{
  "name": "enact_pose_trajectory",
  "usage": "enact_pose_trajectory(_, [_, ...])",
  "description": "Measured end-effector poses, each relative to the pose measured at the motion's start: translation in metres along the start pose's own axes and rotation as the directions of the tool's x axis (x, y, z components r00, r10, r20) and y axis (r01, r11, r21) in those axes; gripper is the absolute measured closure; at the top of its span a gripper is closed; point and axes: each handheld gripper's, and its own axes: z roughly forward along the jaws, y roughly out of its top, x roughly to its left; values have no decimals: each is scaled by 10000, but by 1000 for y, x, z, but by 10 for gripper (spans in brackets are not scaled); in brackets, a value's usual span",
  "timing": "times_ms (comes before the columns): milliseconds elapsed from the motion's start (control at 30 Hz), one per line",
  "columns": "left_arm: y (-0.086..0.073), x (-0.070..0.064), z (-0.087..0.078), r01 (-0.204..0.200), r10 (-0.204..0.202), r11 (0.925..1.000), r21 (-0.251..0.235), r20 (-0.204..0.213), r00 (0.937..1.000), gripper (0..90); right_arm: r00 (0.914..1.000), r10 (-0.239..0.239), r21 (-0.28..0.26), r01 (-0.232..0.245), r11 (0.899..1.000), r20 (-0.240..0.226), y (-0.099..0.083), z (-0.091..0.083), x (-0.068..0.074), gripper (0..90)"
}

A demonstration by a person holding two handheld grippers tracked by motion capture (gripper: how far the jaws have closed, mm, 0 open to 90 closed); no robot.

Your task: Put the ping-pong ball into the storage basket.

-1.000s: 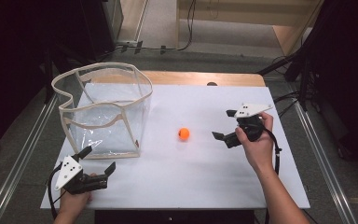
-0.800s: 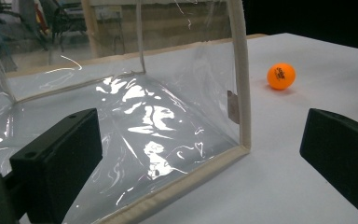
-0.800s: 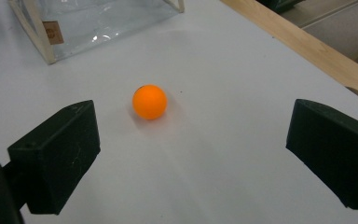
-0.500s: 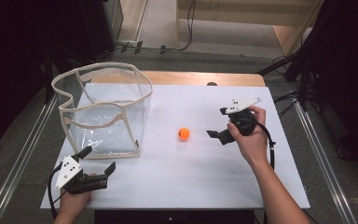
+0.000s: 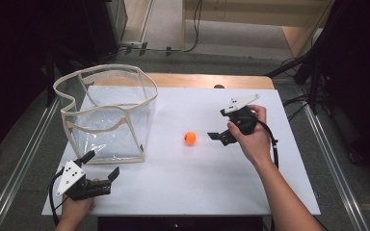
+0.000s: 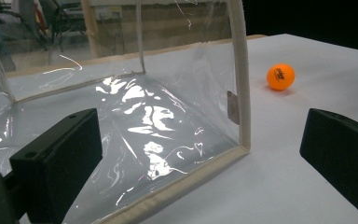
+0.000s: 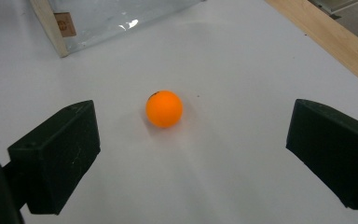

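A: Ball (image 7: 164, 108) first: how far has the right claw (image 5: 220, 132) got with it?

B: Not far. In the right gripper view the claw's jaws stand wide, one at the lower left of the frame and one at the right, with the orange ball sitting in the middle between them but farther up. Nothing touches it. It rests on the white surface (image 5: 197, 178) by itself.

A: So no grasp yet?

B: None. In the high view the claw is just to the right of the ball (image 5: 190, 138), near the centre of the frame, pointing at it. I'd judge this the approach: the jaws are lined up on it but have to go on forward before they can close.

A: And the left claw (image 5: 101, 169)?

B: At the lower left of the high view, resting low by the surface's near edge, jaws also wide and holding nothing. Its own view looks at the bottom corner of the clear bag (image 6: 158, 116), with the ball (image 6: 280, 77) at the upper right.

A: Where does the ball likely go?

B: My guess is the clear bag (image 5: 108, 115), standing open at the upper left of the surface, well apart from the ball. It looks empty. So everything remains: close in, grip, lift, carry over, drop.
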Motion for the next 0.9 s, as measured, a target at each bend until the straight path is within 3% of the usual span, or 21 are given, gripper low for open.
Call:
enact_pose_trajectory(667, [0, 0, 0, -16, 16, 10000, 4, 7, 10000, 0, 9985, 1, 612, 33, 9981, -548, 12, 21, -1, 11])
enact_pose_trajectory(900, [0, 0, 0, -46, 46, 10000, 13, 9, 10000, 0, 9962, -188, 946, 268, 9951, -849, 17, 29, 0, 11])
